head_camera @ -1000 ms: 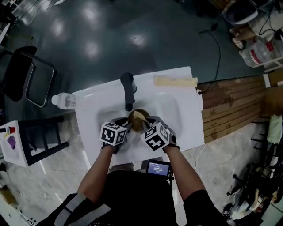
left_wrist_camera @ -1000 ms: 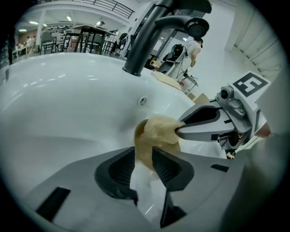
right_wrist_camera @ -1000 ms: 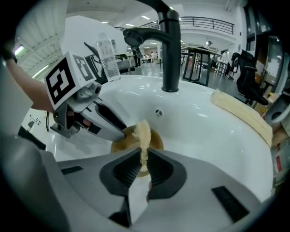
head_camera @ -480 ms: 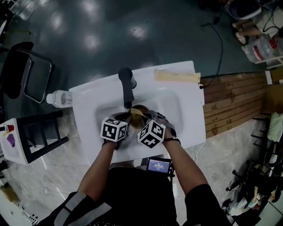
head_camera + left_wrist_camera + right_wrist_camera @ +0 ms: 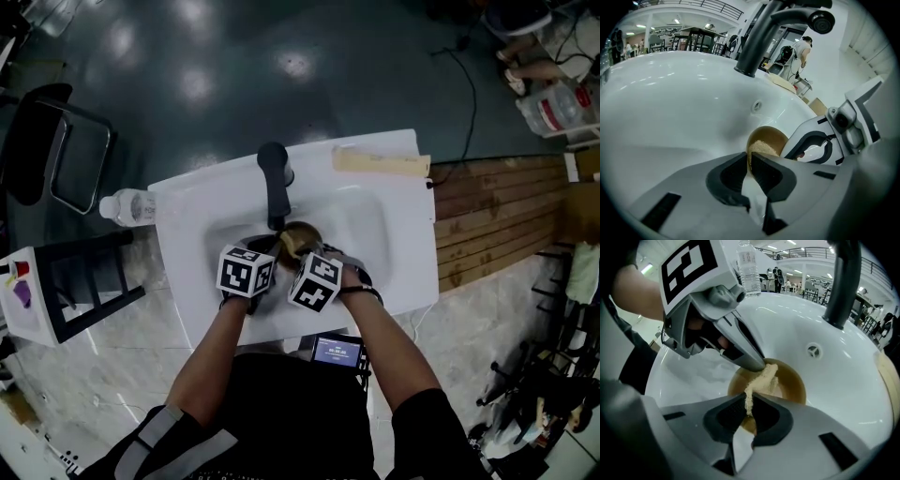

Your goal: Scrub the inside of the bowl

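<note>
A brown bowl (image 5: 302, 238) sits in the white sink basin (image 5: 370, 225), just in front of the black faucet (image 5: 274, 183). My left gripper (image 5: 750, 165) has just been closing, with the bowl's near rim (image 5: 749, 154) between its pads; it now pinches that rim. My right gripper (image 5: 750, 409) is shut on a beige scrub cloth (image 5: 761, 380) that hangs down into the bowl (image 5: 792, 386). The left fingers (image 5: 745, 355) reach the bowl's edge right above the cloth. The two marker cubes almost touch in the head view.
A plastic water bottle (image 5: 127, 208) lies on the sink's left edge. A beige strip (image 5: 380, 162) rests on the back right of the counter. A drain hole (image 5: 813, 350) is behind the bowl. A black chair (image 5: 56, 155) stands at the left.
The right gripper has moved left and down, rolling over the bowl, so its cube is now next to the left one. The left gripper has stayed in place at the bowl.
</note>
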`<state>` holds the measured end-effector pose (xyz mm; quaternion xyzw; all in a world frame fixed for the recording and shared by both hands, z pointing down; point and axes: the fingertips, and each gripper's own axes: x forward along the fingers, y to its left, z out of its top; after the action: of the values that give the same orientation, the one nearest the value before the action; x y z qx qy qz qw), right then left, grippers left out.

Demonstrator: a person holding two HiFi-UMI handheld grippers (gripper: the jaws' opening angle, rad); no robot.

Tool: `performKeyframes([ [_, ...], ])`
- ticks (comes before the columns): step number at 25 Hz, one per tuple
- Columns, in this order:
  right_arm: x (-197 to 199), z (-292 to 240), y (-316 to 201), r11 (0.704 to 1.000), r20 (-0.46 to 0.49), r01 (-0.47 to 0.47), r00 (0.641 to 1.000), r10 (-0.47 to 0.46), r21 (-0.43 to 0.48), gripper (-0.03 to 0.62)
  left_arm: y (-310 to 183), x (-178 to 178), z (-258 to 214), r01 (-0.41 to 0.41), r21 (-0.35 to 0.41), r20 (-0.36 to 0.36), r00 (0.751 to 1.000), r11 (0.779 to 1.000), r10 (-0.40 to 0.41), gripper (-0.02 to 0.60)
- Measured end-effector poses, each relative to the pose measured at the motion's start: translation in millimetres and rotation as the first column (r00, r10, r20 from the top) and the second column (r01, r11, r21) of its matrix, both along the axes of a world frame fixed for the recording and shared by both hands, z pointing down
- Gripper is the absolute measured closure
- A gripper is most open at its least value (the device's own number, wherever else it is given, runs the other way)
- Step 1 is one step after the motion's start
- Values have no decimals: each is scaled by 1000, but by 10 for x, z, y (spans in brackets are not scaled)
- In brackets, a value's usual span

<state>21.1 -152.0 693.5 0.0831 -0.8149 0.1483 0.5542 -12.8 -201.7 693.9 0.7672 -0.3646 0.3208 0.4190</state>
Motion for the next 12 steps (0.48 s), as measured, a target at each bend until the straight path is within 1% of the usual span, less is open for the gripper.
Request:
performKeyframes([
  [3, -75, 9, 71, 996, 6, 46, 999, -46, -70, 554, -19, -3, 4, 3, -2, 4, 1000, 1000, -3, 554],
  [6, -122, -24, 98, 991, 45, 56, 998, -51, -120, 554, -34, -19, 3, 8, -5, -1, 1000, 1000, -8, 555],
  [9, -151, -113, 88, 984, 116, 28, 993, -8, -174, 554, -44, -30, 5, 12, -10, -9, 1000, 1000, -12, 557],
  [12, -144, -201, -6, 977, 176, -41, 981, 79, -210, 554, -40, -33, 7, 14, -14, -15, 1000, 1000, -14, 558],
])
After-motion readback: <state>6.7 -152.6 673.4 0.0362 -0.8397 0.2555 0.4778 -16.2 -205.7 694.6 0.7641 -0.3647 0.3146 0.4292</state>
